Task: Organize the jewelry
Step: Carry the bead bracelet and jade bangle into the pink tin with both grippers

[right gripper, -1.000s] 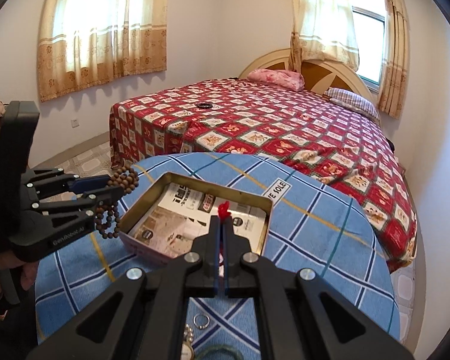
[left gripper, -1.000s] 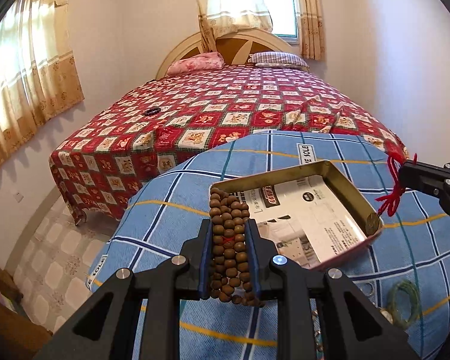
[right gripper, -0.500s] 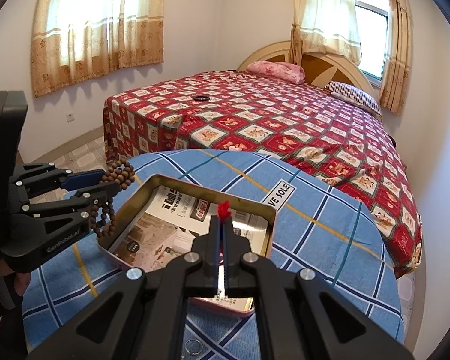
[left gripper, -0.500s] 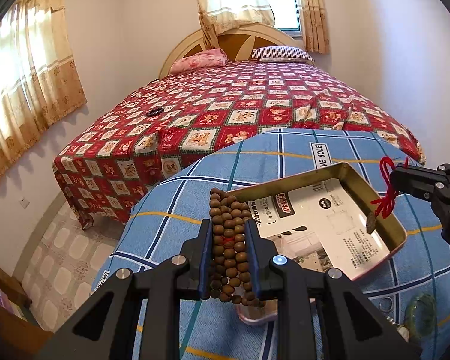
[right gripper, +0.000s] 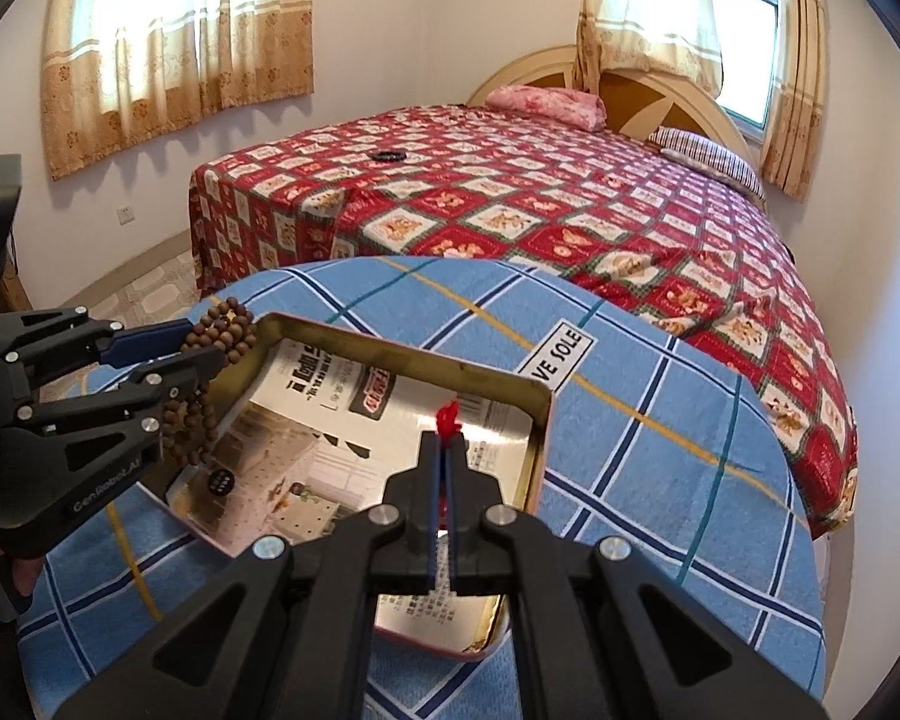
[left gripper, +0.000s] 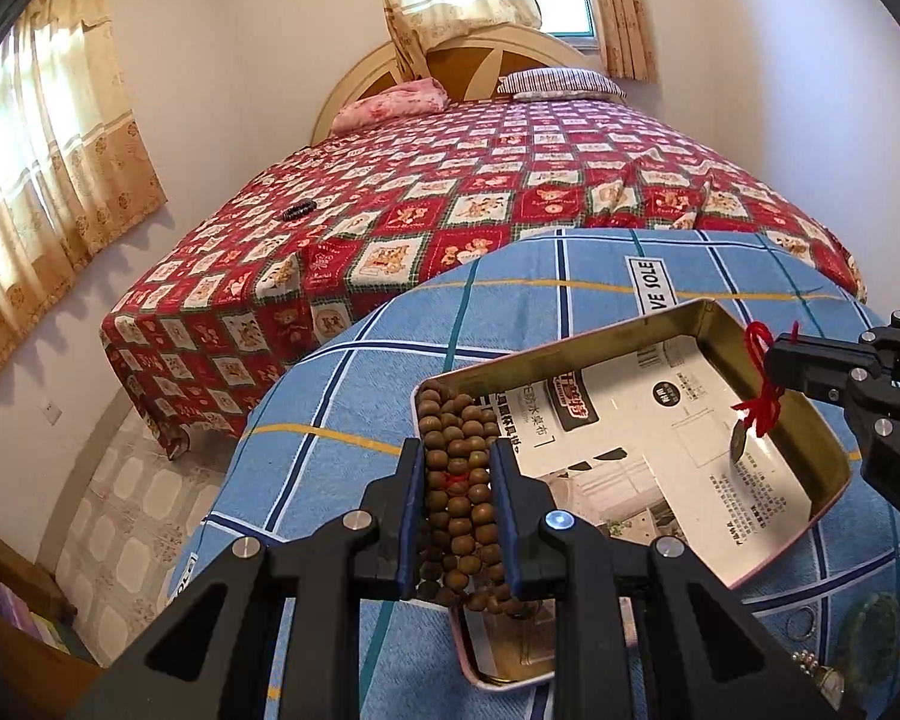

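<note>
My left gripper [left gripper: 455, 456] is shut on a coiled brown wooden bead bracelet [left gripper: 457, 480] and holds it over the near left corner of an open gold tin box [left gripper: 834, 456] lined with printed paper. It also shows in the right wrist view [right gripper: 201, 354] with the beads [right gripper: 222, 330] at the tin's left corner. My right gripper [right gripper: 445, 438] is shut on a red cord [right gripper: 448, 417] over the tin [right gripper: 540, 420]. In the left wrist view the red cord [left gripper: 759, 384] hangs from it with a small dark pendant [left gripper: 737, 441] above the paper.
The tin sits on a round table with a blue checked cloth [left gripper: 570, 282]. A green bangle [left gripper: 870, 630], a thin ring [left gripper: 801, 624] and small beads [left gripper: 807, 660] lie at the table's near right. A bed with a red patterned cover [left gripper: 480, 204] stands behind.
Both grippers have moved forward over the tin. The bead bracelet has come over the tin's left corner and the red cord's pendant has come over the tin's paper lining.
</note>
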The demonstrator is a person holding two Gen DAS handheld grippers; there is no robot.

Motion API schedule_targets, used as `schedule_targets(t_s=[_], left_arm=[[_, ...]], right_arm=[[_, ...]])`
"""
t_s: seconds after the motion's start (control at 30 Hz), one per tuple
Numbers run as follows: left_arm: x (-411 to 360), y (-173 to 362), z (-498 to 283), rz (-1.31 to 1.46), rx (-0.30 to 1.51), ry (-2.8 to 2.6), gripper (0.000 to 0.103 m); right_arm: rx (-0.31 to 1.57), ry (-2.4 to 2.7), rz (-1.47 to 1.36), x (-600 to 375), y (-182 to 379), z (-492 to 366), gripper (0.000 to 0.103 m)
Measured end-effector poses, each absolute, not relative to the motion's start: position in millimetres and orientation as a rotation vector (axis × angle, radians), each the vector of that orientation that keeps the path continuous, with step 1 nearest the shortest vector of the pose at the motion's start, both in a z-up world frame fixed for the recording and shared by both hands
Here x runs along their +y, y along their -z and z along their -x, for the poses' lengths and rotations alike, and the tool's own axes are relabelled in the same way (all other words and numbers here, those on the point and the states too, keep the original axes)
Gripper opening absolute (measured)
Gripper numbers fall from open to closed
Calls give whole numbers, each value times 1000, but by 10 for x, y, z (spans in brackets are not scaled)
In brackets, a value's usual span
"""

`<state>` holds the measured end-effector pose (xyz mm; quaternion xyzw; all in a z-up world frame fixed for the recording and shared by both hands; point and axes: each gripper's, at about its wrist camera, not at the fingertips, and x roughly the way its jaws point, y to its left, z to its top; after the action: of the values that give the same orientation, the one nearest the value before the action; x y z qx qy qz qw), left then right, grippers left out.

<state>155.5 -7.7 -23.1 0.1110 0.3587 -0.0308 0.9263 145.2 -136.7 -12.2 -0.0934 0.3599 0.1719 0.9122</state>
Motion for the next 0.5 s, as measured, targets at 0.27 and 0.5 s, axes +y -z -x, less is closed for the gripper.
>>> schedule_targets(t_s=[0.27, 0.5], left_arm=[[-107, 294, -1646, -248, 749, 62, 23], [-155, 315, -1683, -267, 739, 58, 23]], right_arm=[[772, -346, 197, -1356, 245, -1567, 2], [776, -322, 200, -1373, 326, -1629, 3]])
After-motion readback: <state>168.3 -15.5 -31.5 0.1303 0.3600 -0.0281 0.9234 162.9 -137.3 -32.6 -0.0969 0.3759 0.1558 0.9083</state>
